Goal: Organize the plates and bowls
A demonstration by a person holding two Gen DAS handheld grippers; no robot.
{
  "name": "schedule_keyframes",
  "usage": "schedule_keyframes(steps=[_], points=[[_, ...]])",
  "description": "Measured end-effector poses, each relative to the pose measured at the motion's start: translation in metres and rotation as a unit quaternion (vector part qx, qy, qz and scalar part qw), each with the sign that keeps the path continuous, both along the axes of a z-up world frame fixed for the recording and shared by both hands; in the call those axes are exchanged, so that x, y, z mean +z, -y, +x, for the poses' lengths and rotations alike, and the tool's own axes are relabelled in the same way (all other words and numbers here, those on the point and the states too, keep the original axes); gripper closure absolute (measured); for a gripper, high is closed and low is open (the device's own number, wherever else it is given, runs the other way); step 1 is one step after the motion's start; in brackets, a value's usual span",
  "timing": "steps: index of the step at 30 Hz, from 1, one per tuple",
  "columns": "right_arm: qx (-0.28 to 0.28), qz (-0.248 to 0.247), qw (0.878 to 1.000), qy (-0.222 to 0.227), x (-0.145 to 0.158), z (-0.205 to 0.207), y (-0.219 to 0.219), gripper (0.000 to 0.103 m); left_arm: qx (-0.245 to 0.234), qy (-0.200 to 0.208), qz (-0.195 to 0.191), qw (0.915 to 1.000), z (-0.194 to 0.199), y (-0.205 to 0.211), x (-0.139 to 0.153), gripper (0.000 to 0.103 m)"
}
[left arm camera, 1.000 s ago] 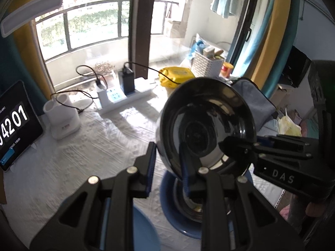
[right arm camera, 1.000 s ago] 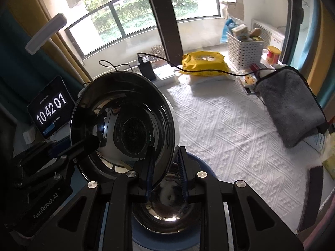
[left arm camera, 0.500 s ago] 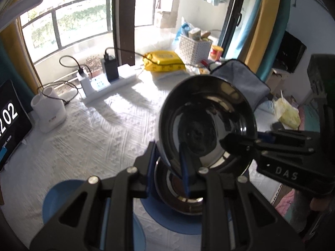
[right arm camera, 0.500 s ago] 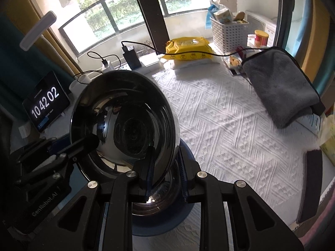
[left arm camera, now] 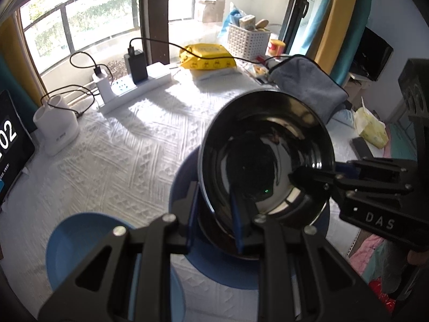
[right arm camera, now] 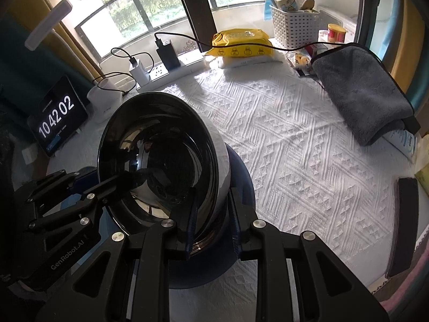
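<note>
A shiny steel bowl, blue plates, a white diamond-textured cloth, a grey towel.

You have a polished metal bowl, mirror-glossy inside. Under it sits a matt blue plate. The counter wears a white cloth with a raised, rough woven pattern. The grey towel looks soft and fuzzy. Your fingers are matt black plastic with blue pads.
</note>
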State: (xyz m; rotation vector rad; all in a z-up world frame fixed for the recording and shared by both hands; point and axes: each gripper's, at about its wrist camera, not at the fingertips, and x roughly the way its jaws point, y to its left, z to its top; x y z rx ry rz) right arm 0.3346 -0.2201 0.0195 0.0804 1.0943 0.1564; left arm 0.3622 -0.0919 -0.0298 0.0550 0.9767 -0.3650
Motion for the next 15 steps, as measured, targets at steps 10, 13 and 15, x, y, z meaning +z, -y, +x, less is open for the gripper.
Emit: schedule_keyframes(steps=[10, 13, 15], points=[[0.005, -0.006, 1.000, -0.006, -0.004, -0.009, 0.000, 0.079, -0.013, -0.011, 0.009, 0.9998, -0.011, 0.001, -0.007, 0.080], [0.007, -0.002, 1.000, -0.005, -0.004, -0.011, 0.001, 0.079, -0.016, -0.016, 0.013, 0.9997, -0.012, 0.002, -0.010, 0.080], [0.008, -0.002, 1.000, -0.007, -0.005, -0.010, 0.001, 0.079, -0.016, -0.020, 0.014, 0.9996, -0.012, 0.002, -0.013, 0.080]])
